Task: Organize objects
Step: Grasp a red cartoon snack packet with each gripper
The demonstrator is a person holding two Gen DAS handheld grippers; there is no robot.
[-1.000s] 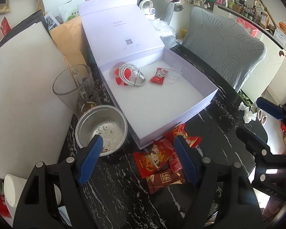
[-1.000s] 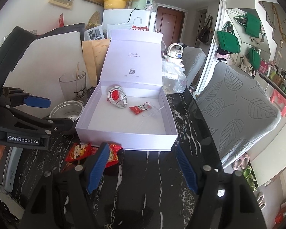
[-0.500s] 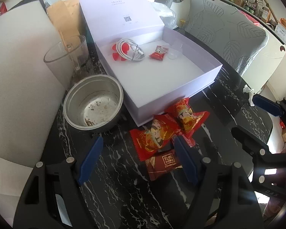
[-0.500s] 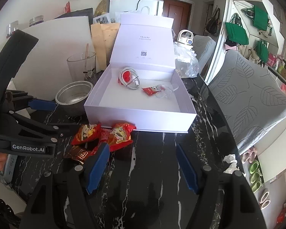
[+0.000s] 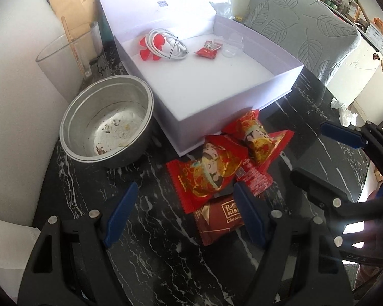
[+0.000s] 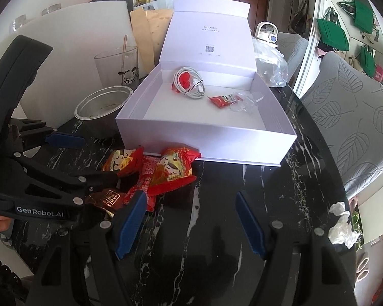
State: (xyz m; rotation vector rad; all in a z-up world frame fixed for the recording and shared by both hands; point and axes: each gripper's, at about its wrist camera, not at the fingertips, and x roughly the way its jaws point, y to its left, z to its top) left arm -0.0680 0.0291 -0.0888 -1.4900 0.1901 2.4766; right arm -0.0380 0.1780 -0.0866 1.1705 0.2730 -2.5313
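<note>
An open white box (image 5: 232, 107) (image 6: 206, 137) holds a coiled white cable (image 5: 166, 46) (image 6: 189, 84) and a small red packet (image 5: 206, 51) (image 6: 220, 100). In front of the box lie two red snack packs (image 5: 206, 176) (image 5: 255, 137) (image 6: 172, 170) and a brown chocolate pack (image 5: 219, 219) (image 6: 107, 199) on the black marble table (image 5: 145, 224). My left gripper (image 5: 183, 211) is open, low over the snack pile. My right gripper (image 6: 189, 221) is open and empty, just right of the pile.
A dirty metal bowl (image 5: 107, 119) (image 6: 102, 102) and a glass cup (image 5: 66, 58) (image 6: 116, 66) stand left of the box. A grey chair (image 5: 301, 33) (image 6: 349, 112) is on the right. Crumpled tissue (image 6: 342, 227) lies at the table's right edge.
Both grippers moved down and toward the snack pile; the left one now frames the packs between its open fingers. Nothing was picked up.
</note>
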